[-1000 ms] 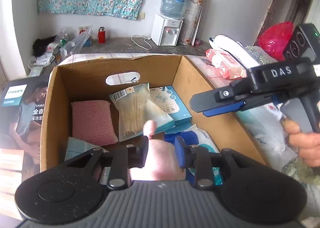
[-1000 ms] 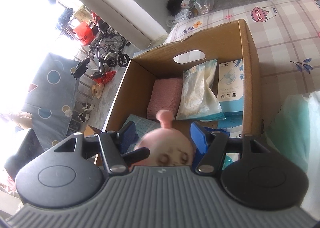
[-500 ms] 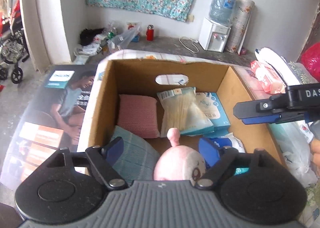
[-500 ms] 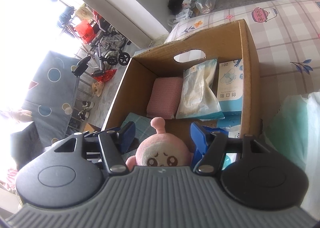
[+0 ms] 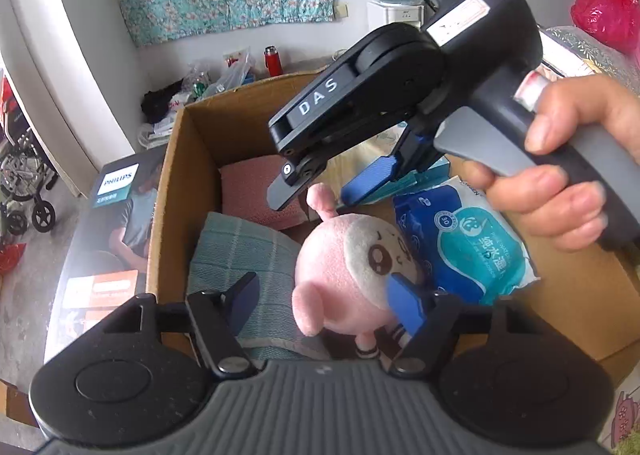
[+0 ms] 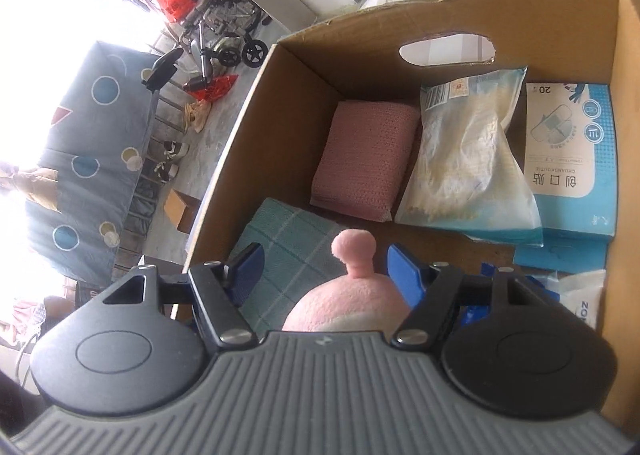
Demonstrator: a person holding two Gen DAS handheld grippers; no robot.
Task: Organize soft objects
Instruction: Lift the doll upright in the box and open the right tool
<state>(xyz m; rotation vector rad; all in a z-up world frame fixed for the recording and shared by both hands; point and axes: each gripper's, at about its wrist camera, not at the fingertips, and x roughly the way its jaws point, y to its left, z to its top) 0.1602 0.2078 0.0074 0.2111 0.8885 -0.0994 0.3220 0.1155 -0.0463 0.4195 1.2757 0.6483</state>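
A pink plush toy (image 5: 352, 267) with a white face lies in the near part of the cardboard box (image 5: 168, 183), on a teal checked cloth (image 5: 240, 251). It also shows in the right wrist view (image 6: 348, 303). My left gripper (image 5: 324, 303) is open just above it, its right pad by the toy's face. My right gripper (image 6: 324, 267) is open over the toy's head stalk; in the left wrist view it (image 5: 316, 191) hovers above the toy.
The box also holds a pink knitted pad (image 6: 366, 159), a bag of cotton swabs (image 6: 468, 159), a blue plaster box (image 6: 570, 151) and a blue wet-wipes pack (image 5: 468, 239). A Philips carton (image 5: 108, 223) lies left of the box. A wheelchair (image 6: 220, 31) stands on the floor.
The left gripper went from shut on the plush toy to open, and the toy now lies in the box. The right gripper has moved in low over the toy.
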